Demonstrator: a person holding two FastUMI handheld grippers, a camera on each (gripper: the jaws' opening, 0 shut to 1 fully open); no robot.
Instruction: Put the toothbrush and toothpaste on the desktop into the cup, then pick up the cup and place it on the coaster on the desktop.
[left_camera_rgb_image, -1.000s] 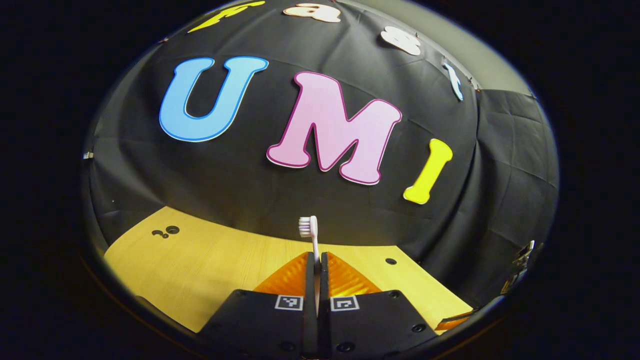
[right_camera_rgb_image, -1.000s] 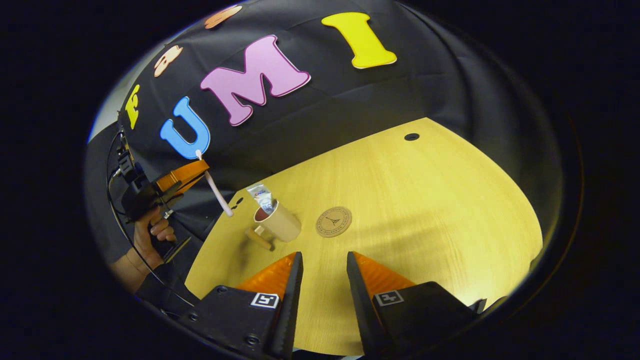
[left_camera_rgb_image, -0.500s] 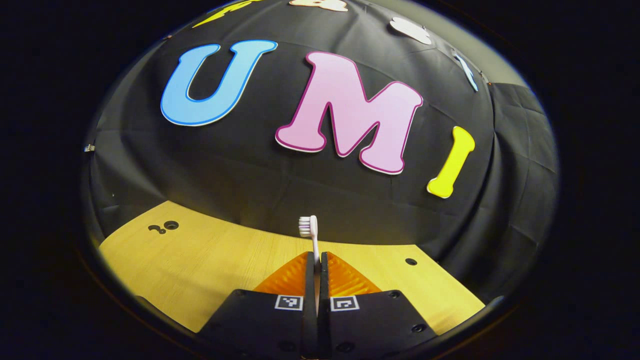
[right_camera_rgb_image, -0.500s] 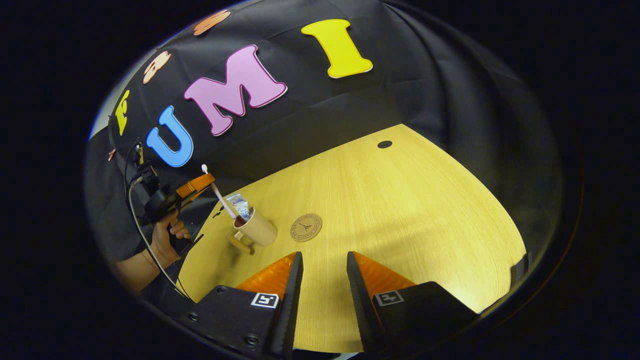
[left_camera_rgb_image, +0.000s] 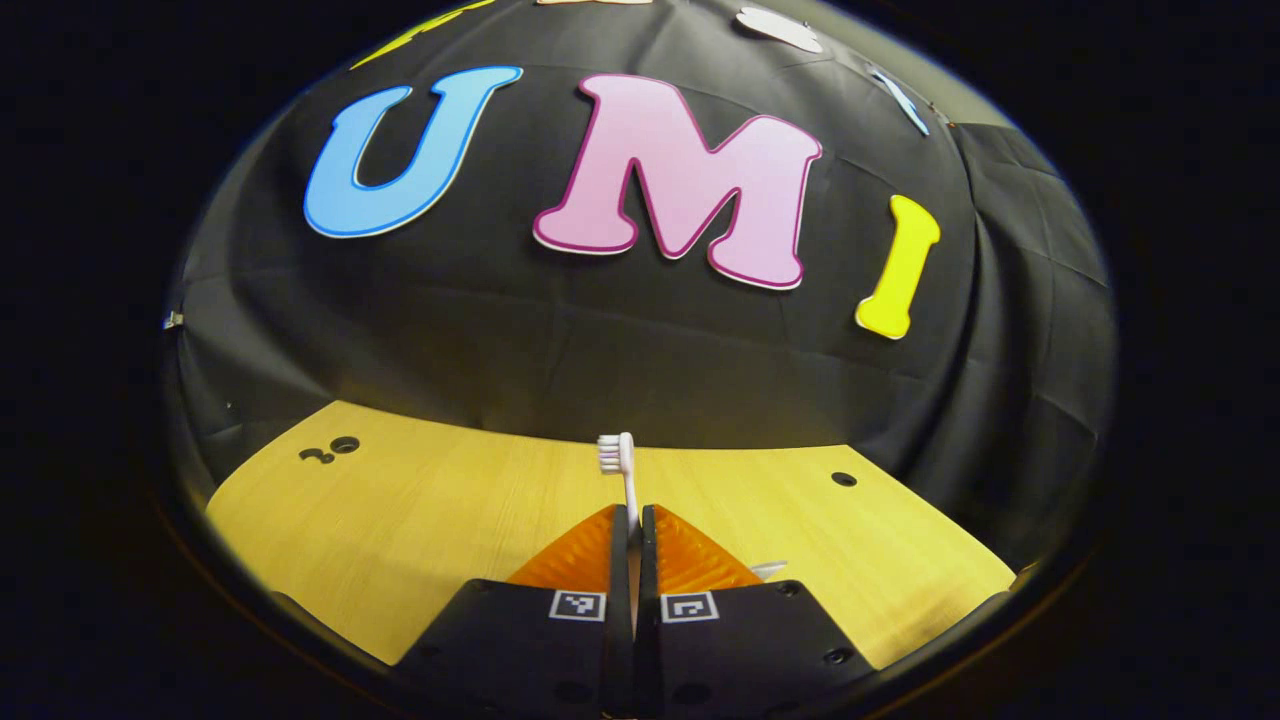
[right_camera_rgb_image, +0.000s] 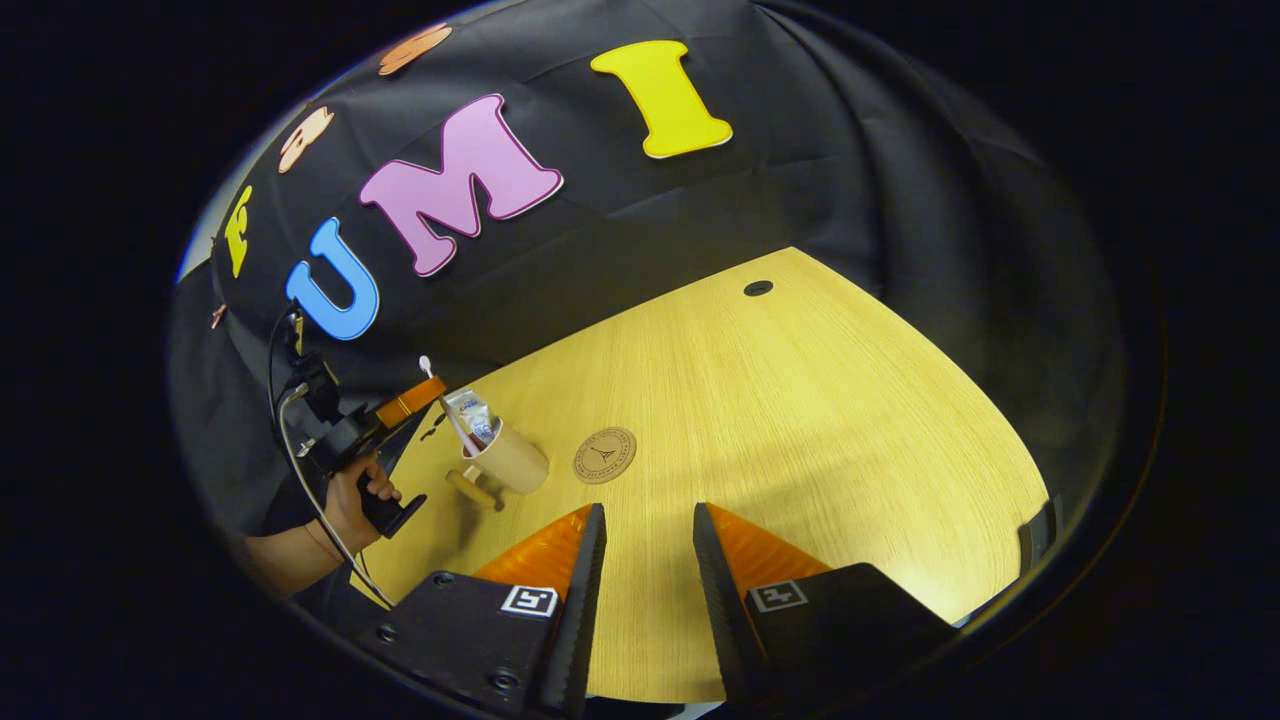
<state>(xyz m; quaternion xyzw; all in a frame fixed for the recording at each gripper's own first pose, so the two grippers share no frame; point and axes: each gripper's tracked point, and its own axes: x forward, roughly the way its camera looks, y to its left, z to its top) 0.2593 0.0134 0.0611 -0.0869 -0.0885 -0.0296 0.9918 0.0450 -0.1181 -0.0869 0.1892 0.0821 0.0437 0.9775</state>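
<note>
A pale wood-grain worktop with a small round hole near its far edge sits against the booth's black cloth wall. The left gripper is clenched on the toothbrush, bristles up; in the right gripper view its lower end dips into the tan cup, where the toothpaste stands. The round coaster lies just beside the cup. The right gripper hangs released over bare wood
</note>
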